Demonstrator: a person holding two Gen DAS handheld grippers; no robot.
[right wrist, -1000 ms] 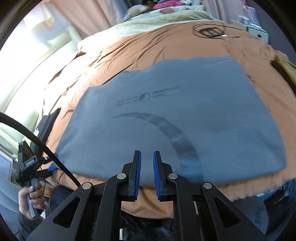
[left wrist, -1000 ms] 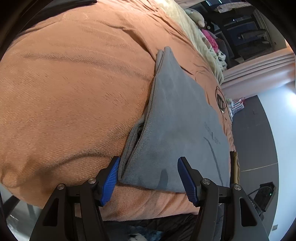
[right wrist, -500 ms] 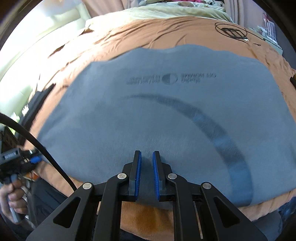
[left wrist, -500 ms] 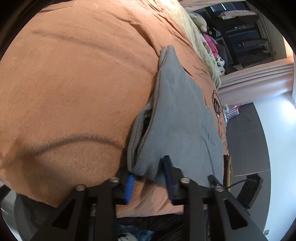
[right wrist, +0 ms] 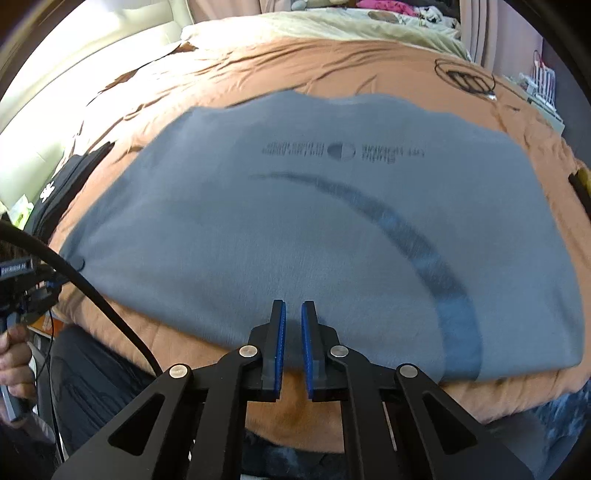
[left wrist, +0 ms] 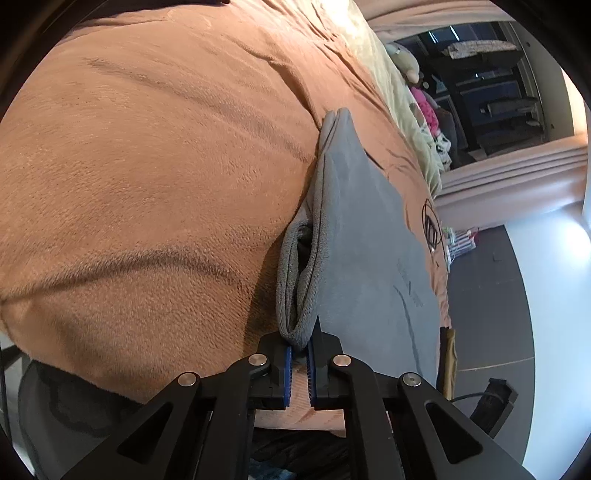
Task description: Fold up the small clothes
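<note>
A grey garment (right wrist: 314, 221) with dark printed text and a curved stripe lies flat on an orange blanket (left wrist: 147, 184). In the left wrist view the garment (left wrist: 362, 251) shows edge-on, its layers gaping at the near corner. My left gripper (left wrist: 300, 345) is shut on that near corner, pinching the doubled edge. My right gripper (right wrist: 291, 314) has its jaws nearly together at the garment's near hem, and the cloth reaches between the pads; whether it is pinched is unclear.
The orange blanket covers a bed, with a pale yellow cover (right wrist: 332, 22) farther back. A black cable (right wrist: 92, 295) and the other hand-held gripper (right wrist: 18, 280) show at the left. Dark furniture (left wrist: 487, 92) and a grey floor (left wrist: 509, 295) lie beyond the bed.
My left gripper closed from wide open onto the garment's near corner. My right gripper moved forward, and the garment's hem now lies at its fingertips.
</note>
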